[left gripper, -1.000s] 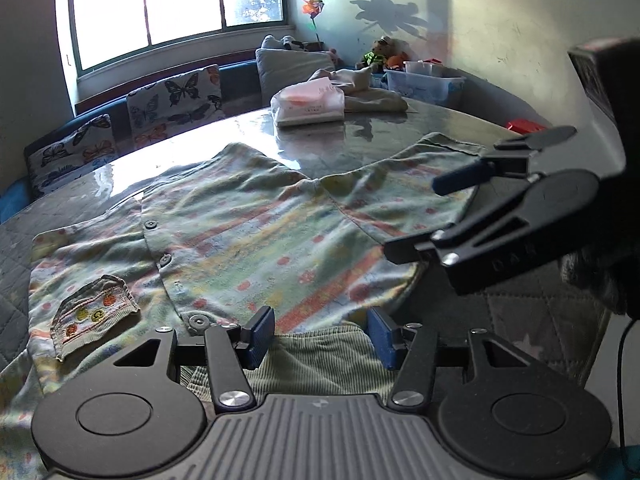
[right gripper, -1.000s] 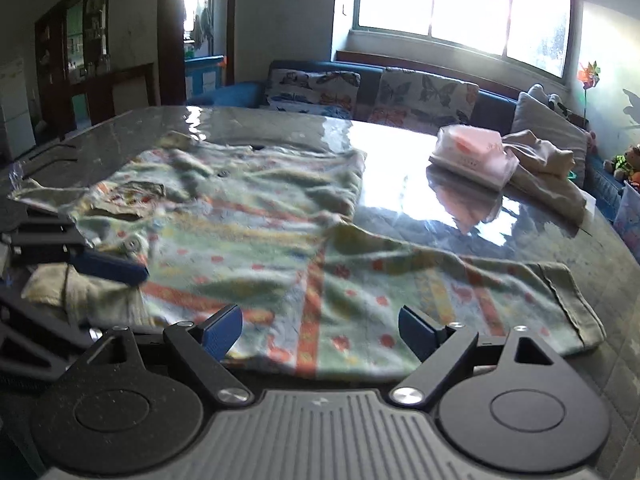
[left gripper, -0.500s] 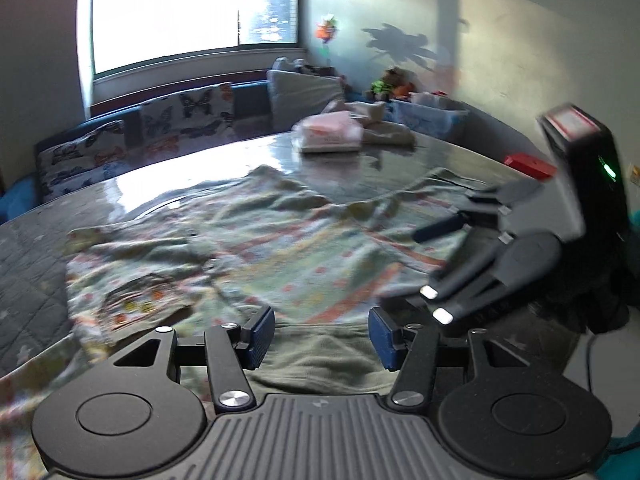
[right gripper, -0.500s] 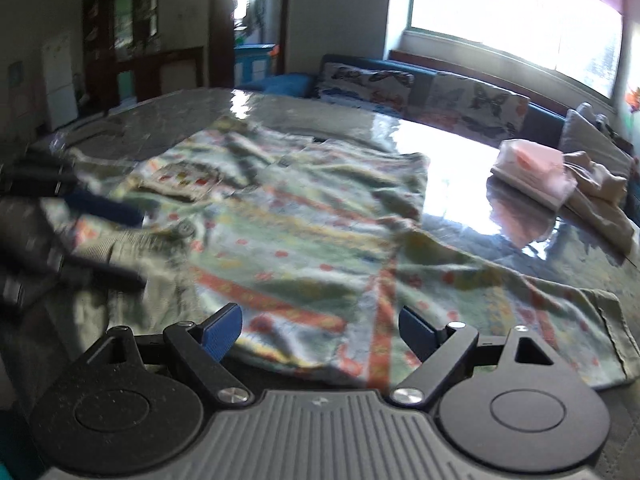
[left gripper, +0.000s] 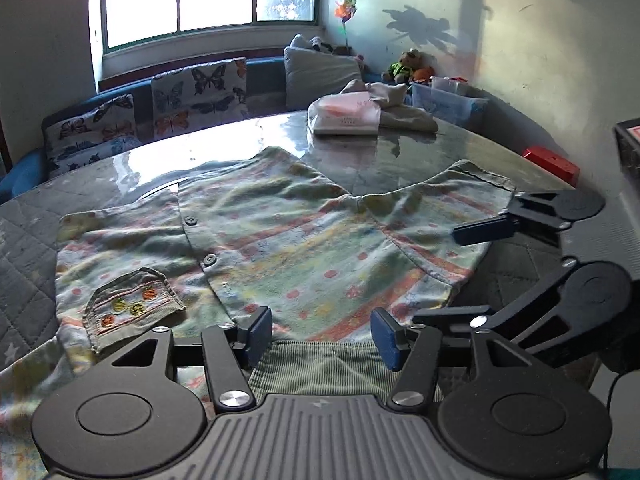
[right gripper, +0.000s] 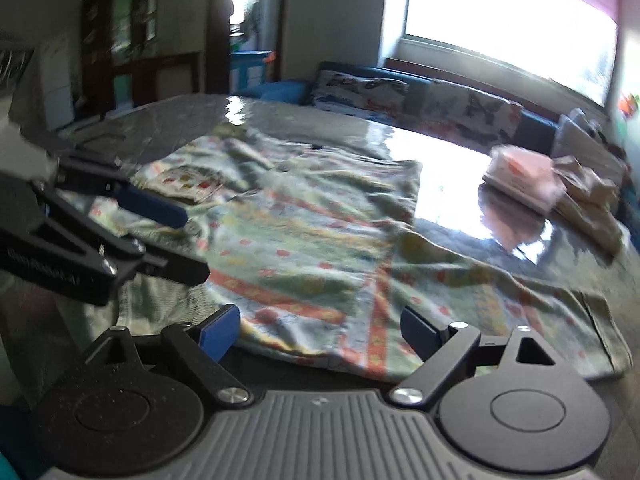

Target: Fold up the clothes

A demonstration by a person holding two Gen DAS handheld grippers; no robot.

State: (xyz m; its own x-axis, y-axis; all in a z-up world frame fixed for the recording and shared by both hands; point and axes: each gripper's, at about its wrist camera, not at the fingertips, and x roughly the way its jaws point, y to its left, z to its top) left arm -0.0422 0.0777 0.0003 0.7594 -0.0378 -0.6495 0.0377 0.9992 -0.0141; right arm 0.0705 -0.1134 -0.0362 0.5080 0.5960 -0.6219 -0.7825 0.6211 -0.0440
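A pale green shirt (left gripper: 304,240) with orange stripes, dots and buttons lies spread flat on the table (left gripper: 380,156). Its embroidered pocket (left gripper: 132,308) is at the near left, and one sleeve (right gripper: 560,320) stretches to the right. My left gripper (left gripper: 322,334) is open just above the ribbed green hem (left gripper: 320,356), holding nothing. My right gripper (right gripper: 320,330) is open at the shirt's near edge with nothing between its pads. The right gripper (left gripper: 468,272) also shows at the right of the left wrist view. The left gripper (right gripper: 172,236) shows at the left of the right wrist view.
A folded pink and white stack (left gripper: 346,114) and a beige garment (left gripper: 404,110) sit at the table's far side. Beyond them are a clear plastic bin (left gripper: 448,100), a red box (left gripper: 550,162) and a bench with butterfly cushions (left gripper: 200,92).
Both wrist views have swung and settled near the hem again. The left gripper looms closer in the right wrist view, which is blurred. Both grippers stay open and the shirt lies as before.
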